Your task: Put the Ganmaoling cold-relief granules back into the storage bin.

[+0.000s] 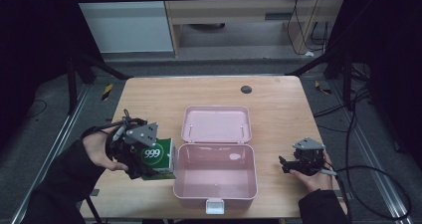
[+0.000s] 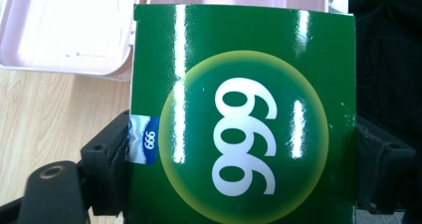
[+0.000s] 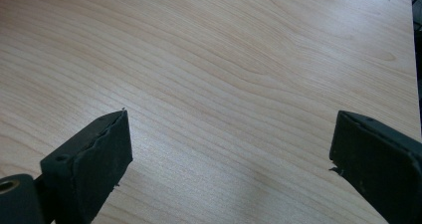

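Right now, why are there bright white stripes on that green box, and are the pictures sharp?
In the left gripper view the stripes are lamp glare on the glossy green box; its print is sharp. The high view is dim, dark round the table. The right gripper view shows crisp wood grain.

Table [image 1: 278, 97]: open case [image 1: 215, 176] at middle of near edge, lid [image 1: 216, 124] laid back behind it. Carton [image 1: 158, 158] just left of case, in left gripper [image 1: 144, 159]. Right gripper [image 1: 287, 165] toward near right corner.

Dark long sleeves [image 1: 59, 176] cover both forearms; each black handheld gripper [image 1: 298, 162] carries a grey three-cornered plate [image 1: 308, 144] and black cable [image 1: 378, 171].
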### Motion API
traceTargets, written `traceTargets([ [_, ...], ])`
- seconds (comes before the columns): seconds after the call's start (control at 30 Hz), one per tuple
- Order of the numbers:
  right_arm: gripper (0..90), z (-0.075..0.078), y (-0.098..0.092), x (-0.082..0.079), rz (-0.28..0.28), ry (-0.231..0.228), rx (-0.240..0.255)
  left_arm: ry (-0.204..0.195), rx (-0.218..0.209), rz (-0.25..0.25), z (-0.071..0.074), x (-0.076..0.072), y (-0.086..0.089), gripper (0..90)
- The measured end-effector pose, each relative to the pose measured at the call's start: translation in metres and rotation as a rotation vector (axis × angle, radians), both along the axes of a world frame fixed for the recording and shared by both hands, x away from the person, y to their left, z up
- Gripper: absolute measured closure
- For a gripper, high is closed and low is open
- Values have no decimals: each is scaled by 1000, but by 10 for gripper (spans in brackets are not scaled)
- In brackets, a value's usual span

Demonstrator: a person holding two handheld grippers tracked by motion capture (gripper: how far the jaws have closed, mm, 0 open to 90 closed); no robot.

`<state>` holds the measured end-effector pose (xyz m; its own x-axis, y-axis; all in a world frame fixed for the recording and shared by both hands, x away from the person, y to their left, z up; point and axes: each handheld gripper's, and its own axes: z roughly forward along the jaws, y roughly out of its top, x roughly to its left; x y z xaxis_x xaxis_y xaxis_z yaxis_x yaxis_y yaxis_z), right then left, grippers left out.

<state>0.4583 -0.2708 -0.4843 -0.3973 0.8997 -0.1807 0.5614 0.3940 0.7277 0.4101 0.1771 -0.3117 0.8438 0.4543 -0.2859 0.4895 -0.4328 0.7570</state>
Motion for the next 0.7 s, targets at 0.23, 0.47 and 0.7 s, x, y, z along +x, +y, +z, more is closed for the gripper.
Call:
traceTargets([
  [0.23,34,0,0,0,2,0,4,-86,185,-202,12,12,2,148],
  [0.47,33,0,-1,0,2,-2,1,-105,226,-256,17,14,-9,148],
  [0.7,33,0,-1,0,-1,2,4,-109,220,-273,17,17,-21,148],
])
